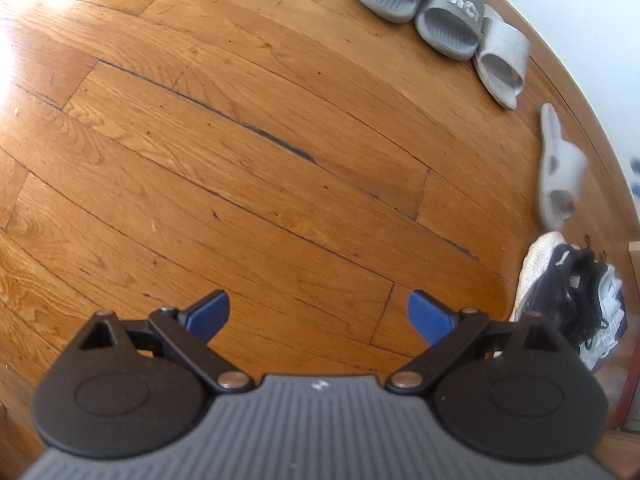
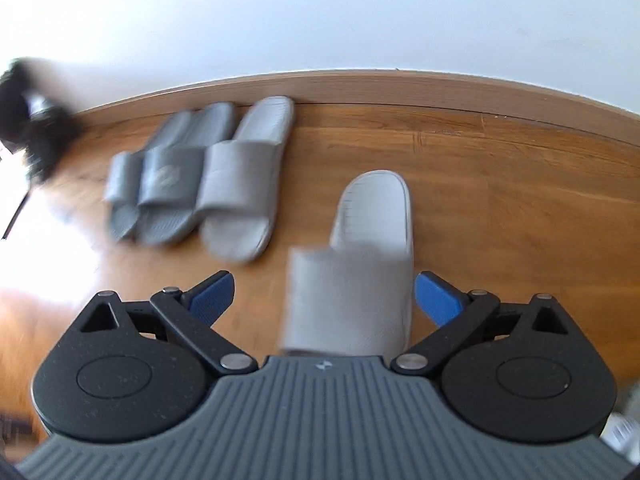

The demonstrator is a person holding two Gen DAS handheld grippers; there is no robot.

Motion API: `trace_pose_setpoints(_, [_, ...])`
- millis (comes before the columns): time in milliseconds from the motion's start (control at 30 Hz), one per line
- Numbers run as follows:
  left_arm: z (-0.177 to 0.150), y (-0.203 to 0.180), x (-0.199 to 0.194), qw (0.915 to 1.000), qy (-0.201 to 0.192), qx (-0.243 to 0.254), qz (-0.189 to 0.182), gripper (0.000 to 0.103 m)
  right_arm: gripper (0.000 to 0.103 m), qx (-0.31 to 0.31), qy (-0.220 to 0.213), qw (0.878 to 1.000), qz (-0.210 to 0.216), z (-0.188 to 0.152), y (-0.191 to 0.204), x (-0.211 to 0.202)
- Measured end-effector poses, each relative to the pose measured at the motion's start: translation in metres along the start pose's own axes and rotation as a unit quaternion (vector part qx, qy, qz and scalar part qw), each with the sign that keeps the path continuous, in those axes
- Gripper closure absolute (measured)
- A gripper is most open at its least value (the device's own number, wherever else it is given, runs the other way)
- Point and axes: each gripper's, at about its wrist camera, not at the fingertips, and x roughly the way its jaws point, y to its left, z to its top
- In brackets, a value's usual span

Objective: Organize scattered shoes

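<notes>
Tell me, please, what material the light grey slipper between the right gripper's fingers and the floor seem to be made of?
Light grey slipper: probably moulded foam or rubber, matte; one seamless piece with a ribbed footbed. Floor: wood boards with a glossy varnish; grain, plank seams and window glare show.

- From the left wrist we look down over bare honey-coloured wooden plank floor (image 1: 224, 152).
- From the right wrist we face the white wall (image 2: 320, 12), close.
- Both views share the row of grey rubber slides (image 1: 436, 12) (image 2: 200, 176).

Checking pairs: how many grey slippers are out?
4: three side by side along the wall, one apart between the right gripper's open fingers.
</notes>
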Motion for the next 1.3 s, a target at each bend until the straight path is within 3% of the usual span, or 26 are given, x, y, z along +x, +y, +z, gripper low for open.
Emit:
trace_pose_setpoints(133, [-0.007,-0.010,-0.008,0.9998,-0.015,0.010,-0.002,0.006,0.004,0.006,-0.009,1.000,-0.027,-0.022,-0.009,-0.009])
trace_pose_setpoints(300, [-0.011,-0.013,-0.009,0.9998,-0.013,0.017,-0.001,0.006,0.001,0.023,0.049,0.998,-0.027,-0.022,-0.024,0.043])
trace_pose_setpoints(500, [0.001,-0.001,0.001,0.9999,-0.004,-0.012,0.009,0.006,0.001,-0.040,0.103,0.992,-0.052,-0.035,-0.003,0.099])
trace_pose_setpoints(567, [0.007,0.001,0.004,0.9998,-0.001,-0.015,0.012,0.006,0.011,-0.047,0.107,0.990,-0.079,-0.034,0.000,0.118])
trace_pose_setpoints(600, [0.008,0.002,0.005,0.9998,0.000,-0.015,0.013,0.006,0.008,-0.044,0.102,0.990,-0.086,-0.032,0.000,0.124])
trace_pose_setpoints(700, [0.013,0.005,0.010,0.9996,0.008,-0.017,0.020,0.006,0.014,-0.050,0.066,0.992,-0.093,-0.018,0.005,0.133])
trace_pose_setpoints(933, [0.016,0.007,0.022,0.9992,0.028,-0.017,0.022,0.006,0.014,-0.028,0.002,0.996,-0.090,0.042,0.012,0.173])
trace_pose_setpoints(1033, [0.012,0.003,0.022,0.9993,0.034,-0.005,0.017,0.006,0.014,-0.011,-0.008,0.996,-0.092,0.055,0.019,0.181])
trace_pose_setpoints(1300, [0.006,0.003,0.018,0.9994,0.033,0.000,0.011,0.006,0.010,-0.040,-0.006,0.993,-0.109,0.074,0.053,0.195])
